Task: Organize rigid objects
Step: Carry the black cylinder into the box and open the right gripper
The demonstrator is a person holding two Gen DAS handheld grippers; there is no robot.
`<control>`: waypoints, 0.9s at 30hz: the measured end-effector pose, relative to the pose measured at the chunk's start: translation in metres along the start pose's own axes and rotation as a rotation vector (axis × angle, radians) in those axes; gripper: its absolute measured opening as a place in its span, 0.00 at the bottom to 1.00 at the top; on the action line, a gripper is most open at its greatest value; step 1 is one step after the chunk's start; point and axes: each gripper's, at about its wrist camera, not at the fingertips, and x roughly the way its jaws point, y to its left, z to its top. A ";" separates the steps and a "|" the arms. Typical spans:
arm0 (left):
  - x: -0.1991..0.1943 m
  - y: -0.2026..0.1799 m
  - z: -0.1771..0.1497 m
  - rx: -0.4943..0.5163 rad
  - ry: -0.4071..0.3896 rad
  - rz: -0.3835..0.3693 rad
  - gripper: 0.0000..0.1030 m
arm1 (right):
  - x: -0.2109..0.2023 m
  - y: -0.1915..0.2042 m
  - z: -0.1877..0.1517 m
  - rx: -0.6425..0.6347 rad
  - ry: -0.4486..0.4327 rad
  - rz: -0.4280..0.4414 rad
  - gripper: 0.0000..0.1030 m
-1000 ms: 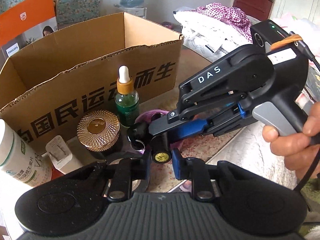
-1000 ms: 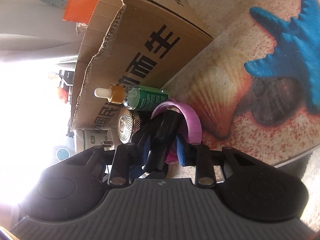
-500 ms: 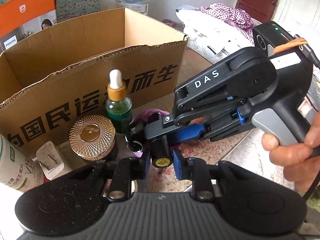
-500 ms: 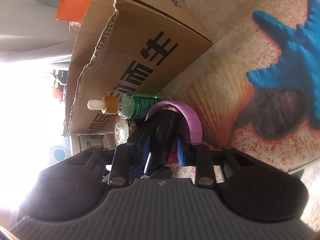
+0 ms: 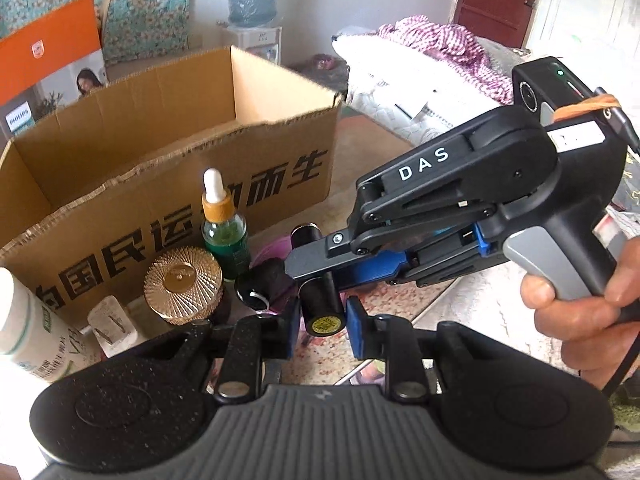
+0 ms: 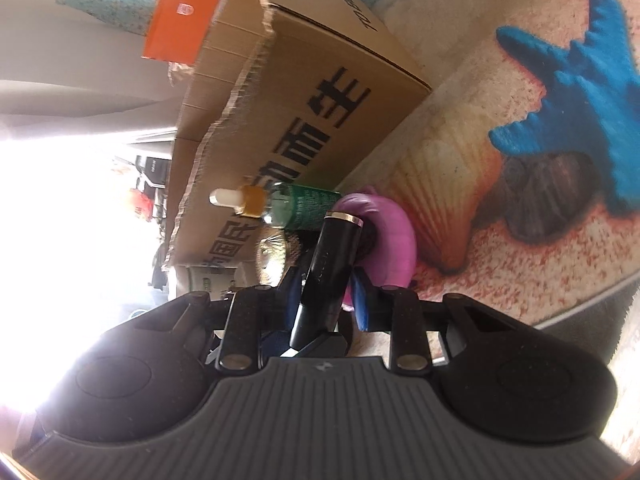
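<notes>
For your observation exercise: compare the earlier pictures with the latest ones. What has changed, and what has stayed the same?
The black tube, clamped by both the left tongs and the right tongs, has lifted slightly clear of the purple ring. Both grips are unchanged. The dropper bottle, gold-lidded jar and cardboard box stayed put.

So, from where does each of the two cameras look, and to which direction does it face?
Left wrist: sits on the left gripper, looking forward and down at the cardboard box, the dropper bottle and the right gripper; a hand on that gripper's handle shows.
Right wrist: sits on the right gripper, rolled sideways, facing the box and the rug; no hand shows.
Shared: both grippers clamp the same black tube; both views show the box, the dropper bottle and the purple ring.
</notes>
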 end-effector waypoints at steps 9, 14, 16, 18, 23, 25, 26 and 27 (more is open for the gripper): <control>-0.054 -0.002 0.019 0.027 -0.141 0.068 0.26 | -0.037 0.059 -0.004 -0.194 -0.100 0.080 0.24; -0.078 0.011 0.032 0.005 -0.215 0.135 0.26 | -0.041 0.102 0.010 -0.309 -0.116 0.131 0.25; -0.083 0.019 0.038 -0.012 -0.237 0.162 0.26 | -0.038 0.118 0.017 -0.348 -0.104 0.144 0.25; -0.087 0.029 0.043 -0.032 -0.251 0.187 0.26 | -0.031 0.135 0.027 -0.383 -0.084 0.156 0.25; -0.086 0.061 0.059 -0.103 -0.245 0.228 0.26 | -0.005 0.171 0.053 -0.427 -0.001 0.158 0.24; -0.081 0.079 0.064 -0.139 -0.221 0.232 0.26 | 0.012 0.183 0.063 -0.434 0.041 0.137 0.24; -0.075 0.088 0.066 -0.159 -0.205 0.232 0.26 | 0.022 0.188 0.068 -0.438 0.064 0.123 0.24; -0.072 0.097 0.066 -0.177 -0.189 0.230 0.26 | 0.033 0.192 0.073 -0.436 0.085 0.108 0.24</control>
